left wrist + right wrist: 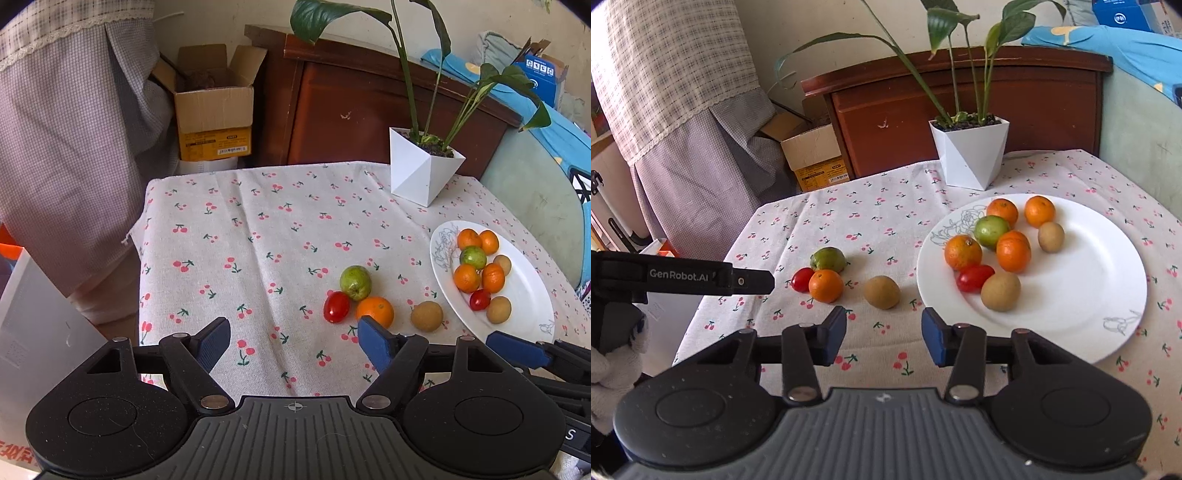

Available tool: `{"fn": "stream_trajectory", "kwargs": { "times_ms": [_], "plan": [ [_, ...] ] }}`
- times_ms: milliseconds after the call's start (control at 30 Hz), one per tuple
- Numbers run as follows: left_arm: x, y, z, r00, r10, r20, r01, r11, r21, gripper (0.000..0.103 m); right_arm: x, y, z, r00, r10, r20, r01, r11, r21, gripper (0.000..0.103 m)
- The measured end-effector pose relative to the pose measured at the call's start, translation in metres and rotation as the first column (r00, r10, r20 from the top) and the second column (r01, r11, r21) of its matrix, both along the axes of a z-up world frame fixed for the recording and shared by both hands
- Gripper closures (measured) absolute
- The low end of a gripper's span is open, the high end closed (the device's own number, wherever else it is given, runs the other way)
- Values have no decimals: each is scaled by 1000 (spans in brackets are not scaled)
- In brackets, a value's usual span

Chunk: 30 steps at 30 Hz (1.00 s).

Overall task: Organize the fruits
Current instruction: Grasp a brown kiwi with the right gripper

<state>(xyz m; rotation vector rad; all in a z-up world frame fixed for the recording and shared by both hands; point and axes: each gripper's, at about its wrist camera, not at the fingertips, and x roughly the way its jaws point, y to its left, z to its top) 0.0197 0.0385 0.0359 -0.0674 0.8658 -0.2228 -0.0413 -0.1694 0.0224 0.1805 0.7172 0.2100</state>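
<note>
A white plate (1089,280) on the cherry-print cloth holds several oranges, a green fruit, two brown fruits and a red tomato. Loose on the cloth to its left lie a green fruit (828,259), a red tomato (802,279), an orange (826,285) and a brown fruit (881,291). The same loose fruits show in the left wrist view: green fruit (355,282), tomato (336,307), orange (375,312), brown fruit (427,315), beside the plate (524,295). My left gripper (293,341) is open and empty, just short of them. My right gripper (883,336) is open and empty, just short of the brown fruit.
A white angular pot with a leafy plant (969,151) stands at the table's back. Behind are a wooden cabinet (960,99), a cardboard box (214,107) and a curtain (66,147). The table's left edge drops off near the left gripper.
</note>
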Motion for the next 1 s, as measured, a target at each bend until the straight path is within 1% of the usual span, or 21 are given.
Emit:
{"fn": "stream_trajectory", "kwargs": {
  "times_ms": [100, 167, 267, 433, 533, 567, 633, 700, 867, 1000],
  "plan": [
    [6, -5, -6, 1000, -4, 3, 4, 1000, 3, 28, 10, 1, -3, 1000, 5, 5, -5, 1000, -4, 58],
    [9, -8, -10, 1000, -12, 4, 12, 1000, 3, 28, 15, 0, -6, 1000, 5, 3, -5, 1000, 2, 62],
    [13, -12, -13, 1000, -27, 5, 27, 1000, 1, 31, 22, 2, -8, 1000, 21, 3, -21, 1000, 7, 66],
    [12, -11, -9, 999, -36, 23, 36, 999, -18, 32, 30, 7, -16, 999, 47, -6, -47, 999, -16, 68],
    [12, -11, -10, 999, -34, 27, 34, 999, -8, 34, 35, 9, -22, 998, 51, -22, -51, 999, -8, 75],
    [13, -12, -11, 999, -35, 25, 35, 999, -8, 38, 36, 10, -22, 999, 51, -16, -51, 999, -14, 75],
    [14, -12, -14, 999, -36, 25, 36, 999, -2, 40, 37, 11, -21, 998, 54, -15, -54, 998, -25, 76],
    [16, -13, -17, 999, -37, 25, 37, 999, 7, 45, 36, 8, -21, 999, 48, -26, -48, 999, -4, 76],
    [19, -14, -21, 999, -52, 15, 52, 999, 5, 46, 30, 3, -20, 998, 47, -37, -47, 999, 7, 76],
    [19, -19, -24, 996, -86, 28, 84, 995, 43, 46, 30, 1, -20, 998, 35, -44, -34, 999, 17, 76]
  ]
}}
